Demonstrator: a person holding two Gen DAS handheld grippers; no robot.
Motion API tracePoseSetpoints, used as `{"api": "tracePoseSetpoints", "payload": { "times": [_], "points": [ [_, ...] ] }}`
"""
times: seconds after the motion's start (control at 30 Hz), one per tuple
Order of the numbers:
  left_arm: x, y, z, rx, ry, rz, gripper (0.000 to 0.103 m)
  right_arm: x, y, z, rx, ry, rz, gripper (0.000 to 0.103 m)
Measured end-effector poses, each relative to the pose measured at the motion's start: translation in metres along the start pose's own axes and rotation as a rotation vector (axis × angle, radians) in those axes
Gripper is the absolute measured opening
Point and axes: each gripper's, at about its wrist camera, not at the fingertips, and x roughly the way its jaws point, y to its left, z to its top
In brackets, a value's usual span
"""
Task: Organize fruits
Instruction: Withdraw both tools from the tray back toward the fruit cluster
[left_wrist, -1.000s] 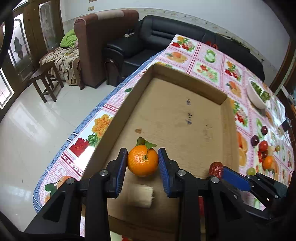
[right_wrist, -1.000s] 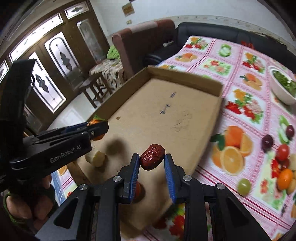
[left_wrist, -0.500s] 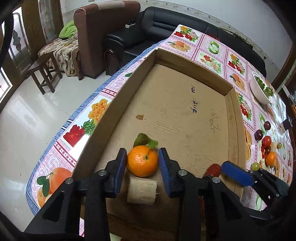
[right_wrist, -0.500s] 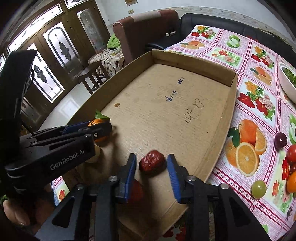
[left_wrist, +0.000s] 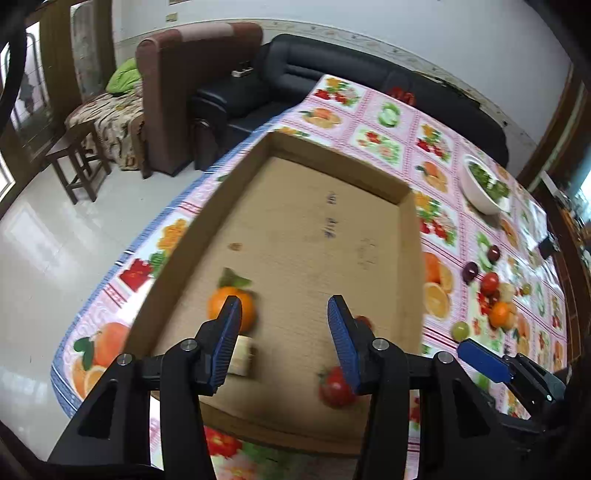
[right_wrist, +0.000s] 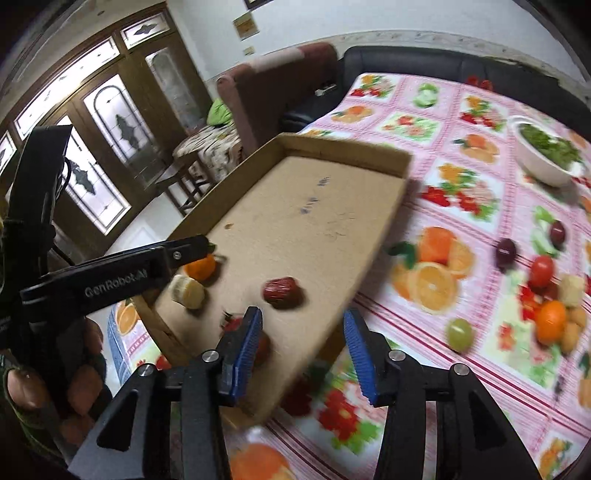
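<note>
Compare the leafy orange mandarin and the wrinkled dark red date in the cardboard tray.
The leafy orange mandarin is round, smooth and bright; the wrinkled dark red date is oblong and dull. The mandarin carries green leaves; the date has none. Both lie loose on the cardboard tray floor, untouched.

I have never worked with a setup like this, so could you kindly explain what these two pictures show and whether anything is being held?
There is no robot here: a person holds one handheld gripper in each hand, and each gripper carries a wide-angle camera looking along its two blue-padded jaws.

One picture looks out from the left gripper, the other from the right gripper. The right view also shows the left tool from the side.

On the fruit-print tablecloth sits a shallow cardboard tray. In it lie an orange, a dark red date, a pale banana piece and a strawberry. More loose fruit and a white bowl are on the cloth.

Nothing is held: both pairs of jaws have just been opening, with nothing between them.
</note>
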Motion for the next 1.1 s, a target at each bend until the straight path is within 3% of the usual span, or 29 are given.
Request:
{"api": "tracePoseSetpoints", "payload": {
  "times": [0.3, 0.6, 1.1],
  "points": [
    [-0.011, -0.060, -0.014, 0.104, 0.015, -0.101, 0.047, -0.062, -0.074, -0.036, 0.146, -0.090, -0.122, 0.049],
    [-0.016, -0.111, -0.032, 0.193, 0.043, -0.170, 0.047, -0.101, -0.134, -0.074, 0.277, -0.126, -0.216, 0.051],
    [-0.006, -0.167, -0.044, 0.274, 0.095, -0.245, 0.047, -0.100, -0.181, -0.081, 0.320, -0.142, -0.285, 0.048]
  ]
}}
